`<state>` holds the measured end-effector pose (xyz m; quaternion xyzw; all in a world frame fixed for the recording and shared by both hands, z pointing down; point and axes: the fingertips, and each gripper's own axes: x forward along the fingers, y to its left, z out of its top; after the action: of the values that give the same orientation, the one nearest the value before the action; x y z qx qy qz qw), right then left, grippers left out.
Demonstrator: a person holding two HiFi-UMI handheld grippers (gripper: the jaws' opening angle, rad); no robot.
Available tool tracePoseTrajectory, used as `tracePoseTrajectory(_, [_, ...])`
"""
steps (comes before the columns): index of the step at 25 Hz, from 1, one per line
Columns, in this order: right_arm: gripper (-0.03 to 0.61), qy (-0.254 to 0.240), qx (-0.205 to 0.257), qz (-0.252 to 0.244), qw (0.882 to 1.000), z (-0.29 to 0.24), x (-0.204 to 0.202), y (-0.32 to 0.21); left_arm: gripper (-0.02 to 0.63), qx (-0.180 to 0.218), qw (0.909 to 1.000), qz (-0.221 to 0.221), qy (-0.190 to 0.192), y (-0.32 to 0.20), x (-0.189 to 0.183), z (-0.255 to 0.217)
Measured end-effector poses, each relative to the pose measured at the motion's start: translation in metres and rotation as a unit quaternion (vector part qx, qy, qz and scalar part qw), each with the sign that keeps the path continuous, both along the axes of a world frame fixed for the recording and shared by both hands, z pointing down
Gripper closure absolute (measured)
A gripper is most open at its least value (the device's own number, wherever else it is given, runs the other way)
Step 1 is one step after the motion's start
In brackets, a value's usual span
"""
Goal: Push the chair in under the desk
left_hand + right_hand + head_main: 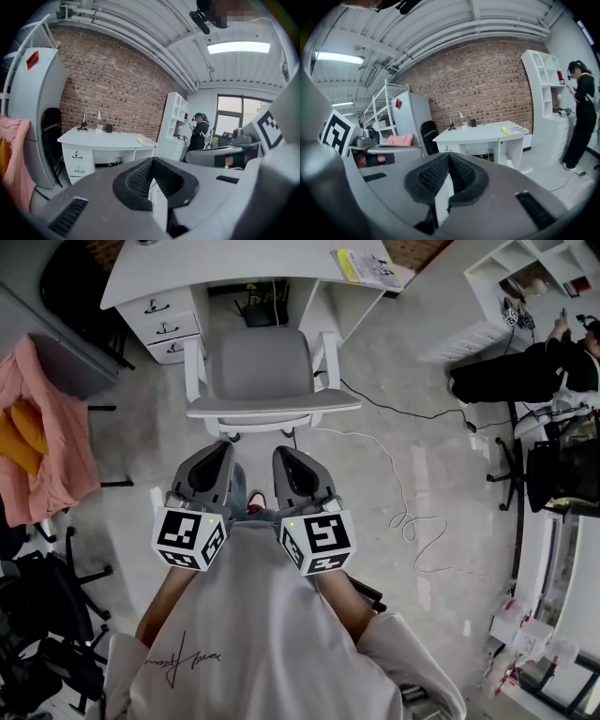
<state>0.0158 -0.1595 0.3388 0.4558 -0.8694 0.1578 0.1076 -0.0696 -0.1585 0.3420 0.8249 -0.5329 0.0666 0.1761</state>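
The left claw point(219, 448) and the right claw point(286, 456) are both clenched on nothing, side by side just behind the grey chair point(262, 371). The chair stands facing the white counter point(216, 263), not fully under it.

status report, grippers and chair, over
Both shut, empty: left gripper, right gripper, short of chair. Chair not yet under desk. Cable on floor beside it.
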Motion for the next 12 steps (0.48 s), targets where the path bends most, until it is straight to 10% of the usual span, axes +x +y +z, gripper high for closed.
tracePoseTrajectory(12, [0.554,-0.013,0.004,-0.059,0.998,-0.008,-0.028,0.012,0.611,-0.016,0.9995,0.002,0.026,0.001,-0.004,0.002])
